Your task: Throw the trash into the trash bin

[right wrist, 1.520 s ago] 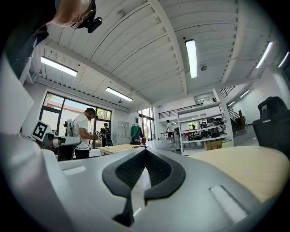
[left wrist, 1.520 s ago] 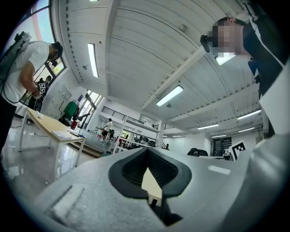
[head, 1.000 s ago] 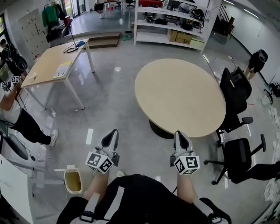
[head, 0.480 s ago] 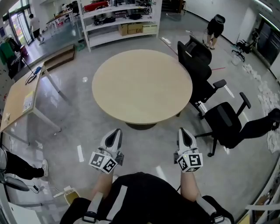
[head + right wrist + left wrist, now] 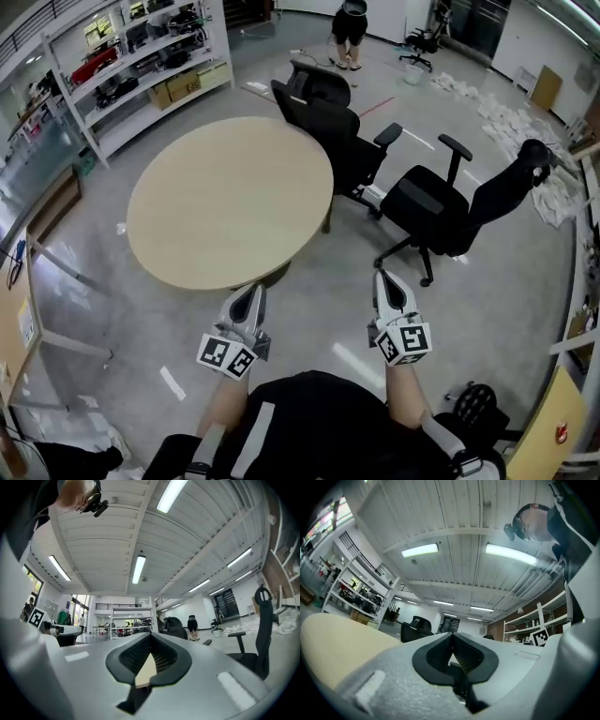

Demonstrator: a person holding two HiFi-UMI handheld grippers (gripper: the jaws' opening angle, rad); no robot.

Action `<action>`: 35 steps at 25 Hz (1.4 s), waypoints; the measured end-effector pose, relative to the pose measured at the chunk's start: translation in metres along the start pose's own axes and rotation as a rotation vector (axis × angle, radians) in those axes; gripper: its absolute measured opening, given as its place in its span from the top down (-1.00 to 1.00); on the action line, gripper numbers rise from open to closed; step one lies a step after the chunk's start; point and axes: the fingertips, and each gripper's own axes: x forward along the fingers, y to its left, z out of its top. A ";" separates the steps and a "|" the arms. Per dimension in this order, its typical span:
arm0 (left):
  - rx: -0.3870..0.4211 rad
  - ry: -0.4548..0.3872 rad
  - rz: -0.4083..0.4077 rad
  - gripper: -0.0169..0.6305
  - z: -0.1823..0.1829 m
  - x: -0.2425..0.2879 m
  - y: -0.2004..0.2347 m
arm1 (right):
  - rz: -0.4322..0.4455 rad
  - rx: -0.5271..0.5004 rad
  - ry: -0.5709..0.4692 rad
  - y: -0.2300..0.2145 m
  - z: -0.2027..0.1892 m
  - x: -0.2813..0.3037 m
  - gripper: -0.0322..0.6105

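Note:
No trash bin shows in any view at this moment, and no trash is in either gripper. In the head view my left gripper (image 5: 248, 292) is held out level over the grey floor, just short of the near edge of the round beige table (image 5: 225, 197). Its jaws meet at the tip with nothing between them, as the left gripper view (image 5: 451, 637) also shows. My right gripper (image 5: 386, 278) points toward the black office chairs (image 5: 427, 202). It is shut and empty, which the right gripper view (image 5: 150, 637) confirms.
A second black chair (image 5: 328, 127) stands against the table's far right side. White shelving (image 5: 122, 80) with boxes lines the back left. White crumpled material (image 5: 511, 117) lies on the floor at the far right. A person (image 5: 349, 28) stands at the back.
The view has swung round: the table slid from the right to the left of the picture, the chairs came in, and the small bin at lower left dropped out of sight. Both grippers stayed shut.

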 end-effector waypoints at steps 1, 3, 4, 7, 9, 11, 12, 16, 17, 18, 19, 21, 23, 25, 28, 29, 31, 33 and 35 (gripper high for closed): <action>-0.017 0.011 -0.035 0.94 -0.005 0.007 -0.005 | -0.032 -0.006 0.000 -0.004 0.002 -0.011 0.88; -0.044 0.032 -0.114 0.94 -0.013 0.022 -0.016 | -0.110 -0.024 0.003 -0.014 0.004 -0.036 0.88; -0.052 0.043 -0.153 0.94 -0.016 0.029 -0.021 | -0.155 -0.029 0.005 -0.020 0.004 -0.048 0.88; -0.069 0.078 -0.258 0.94 -0.024 0.041 -0.038 | -0.286 -0.029 -0.004 -0.031 0.008 -0.085 0.88; -0.083 0.096 -0.328 0.93 -0.030 0.049 -0.052 | -0.366 -0.036 -0.011 -0.034 0.011 -0.110 0.88; -0.097 0.115 -0.399 0.94 -0.035 0.056 -0.067 | -0.440 -0.043 -0.017 -0.034 0.013 -0.135 0.88; -0.103 0.125 -0.430 0.94 -0.037 0.058 -0.075 | -0.475 -0.043 -0.020 -0.034 0.015 -0.148 0.88; -0.125 0.169 -0.535 0.94 -0.048 0.060 -0.103 | -0.600 -0.047 -0.035 -0.027 0.017 -0.198 0.88; -0.132 0.179 -0.563 0.94 -0.051 0.060 -0.111 | -0.629 -0.051 -0.035 -0.025 0.017 -0.211 0.88; -0.137 0.188 -0.592 0.94 -0.054 0.058 -0.119 | -0.658 -0.054 -0.034 -0.022 0.018 -0.223 0.88; -0.141 0.197 -0.622 0.94 -0.057 0.057 -0.128 | -0.686 -0.056 -0.033 -0.019 0.018 -0.236 0.88; -0.149 0.211 -0.679 0.94 -0.062 0.054 -0.146 | -0.741 -0.053 -0.033 -0.013 0.018 -0.261 0.88; -0.153 0.222 -0.732 0.94 -0.065 0.051 -0.164 | -0.790 -0.048 -0.034 -0.007 0.017 -0.283 0.88; -0.155 0.230 -0.778 0.93 -0.066 0.047 -0.179 | -0.826 -0.048 -0.039 -0.001 0.017 -0.298 0.88; -0.159 0.250 -0.827 0.93 -0.070 0.040 -0.202 | -0.867 -0.053 -0.060 0.003 0.022 -0.322 0.88; -0.162 0.254 -0.838 0.94 -0.071 0.037 -0.211 | -0.877 -0.054 -0.069 0.003 0.025 -0.331 0.88; -0.170 0.252 -0.861 0.94 -0.073 0.034 -0.231 | -0.893 -0.060 -0.091 0.000 0.032 -0.349 0.88; -0.181 0.244 -0.887 0.94 -0.075 0.033 -0.257 | -0.911 -0.066 -0.119 -0.006 0.041 -0.371 0.89; -0.201 0.237 -0.909 0.94 -0.079 0.032 -0.288 | -0.936 -0.077 -0.125 -0.012 0.048 -0.399 0.88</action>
